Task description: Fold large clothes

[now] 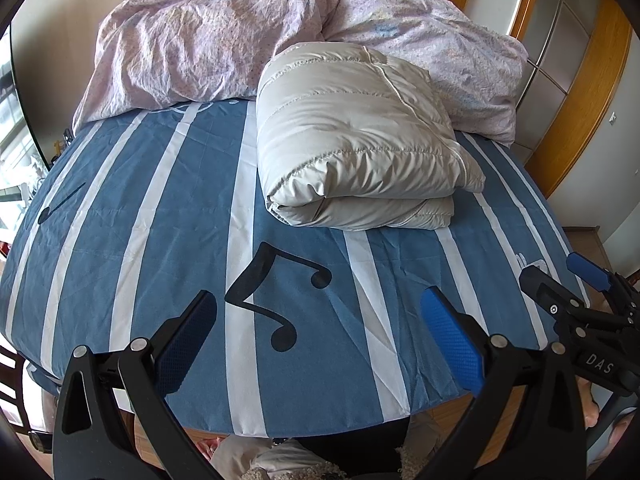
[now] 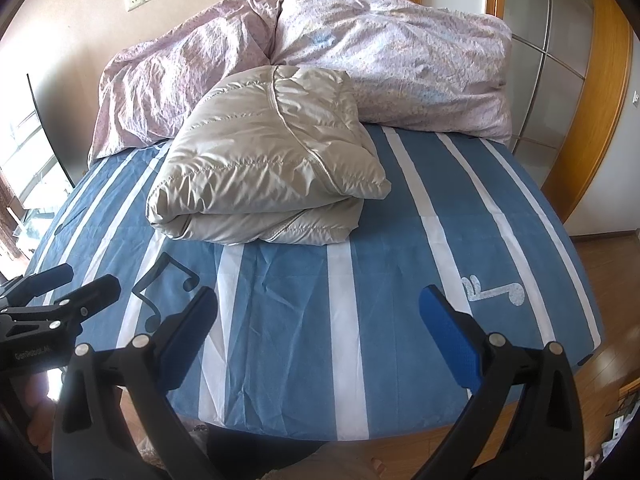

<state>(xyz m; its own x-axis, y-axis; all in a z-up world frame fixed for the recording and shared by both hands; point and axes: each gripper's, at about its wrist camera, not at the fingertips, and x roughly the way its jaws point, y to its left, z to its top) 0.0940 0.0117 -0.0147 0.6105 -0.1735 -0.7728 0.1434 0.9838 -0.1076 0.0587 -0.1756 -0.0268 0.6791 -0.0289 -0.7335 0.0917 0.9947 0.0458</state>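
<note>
Both tongs hang wide and empty over the near edge of the bed (image 1: 120, 240): our left tongs (image 1: 316, 344) show blue pads spread far apart with nothing between them, and our right tongs (image 2: 316, 340) stand just as wide beside them. Ahead of both, well apart from the tips, the jacket (image 1: 352, 148) lies on the striped sheet already doubled into a thick bundle, slightly right of the left tongs' line and slightly left of the right tongs' line (image 2: 264, 168). We judge it light for its bulk, a puffy quilted piece, very soft and springy, likely to swell open again when let go. Its shell looks smooth and shiny, so we expect it to slip between pads unless we bite a thick roll of fabric or a stitched edge. The piped seam across the top and the rolled fold facing us seem the best holds; one tong at each near corner would keep the layers together. Beyond it a pink duvet (image 1: 208, 36) is heaped against the wall. For writing, we read "DAS" on the right tongs' body in the left view, and "GenRobot.AI" on the left tongs' body in the right view; the jacket shows no label we can make out.
</note>
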